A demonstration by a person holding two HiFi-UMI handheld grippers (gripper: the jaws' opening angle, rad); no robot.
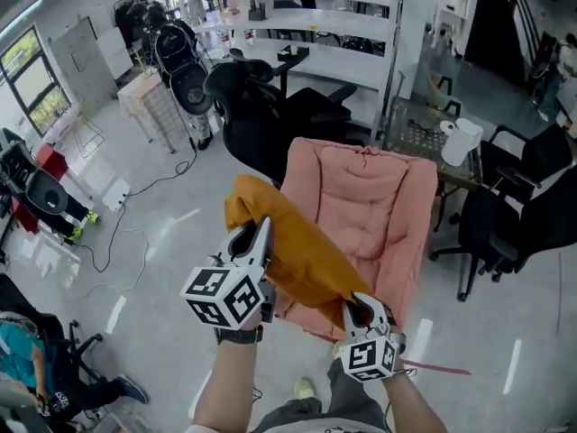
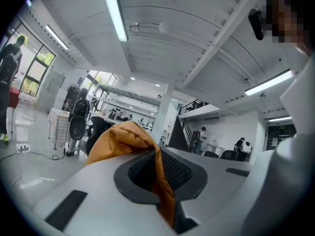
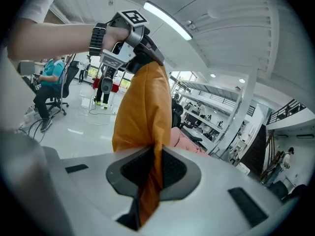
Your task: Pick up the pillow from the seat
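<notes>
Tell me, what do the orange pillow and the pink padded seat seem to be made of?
The orange pillow looks like matte woven cloth, perhaps cotton: it hangs limp and creases sharply, without sheen. The pink padded seat looks like soft matte upholstery fabric over thick filling, judging by its puffy stitched panels; the fibre cannot be told.

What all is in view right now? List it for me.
pillow: one, mustard orange, hanging between both grippers over the seat's left edge
seat: one, pink, padded, centre floor
office chairs: at least two, black, behind and right of the seat
jug: one, white, on mesh table behind the seat
seated person: one, teal top, lower left
left gripper: one, grey, fingers shut on pillow
right gripper: one, grey, fingers shut on pillow
</notes>
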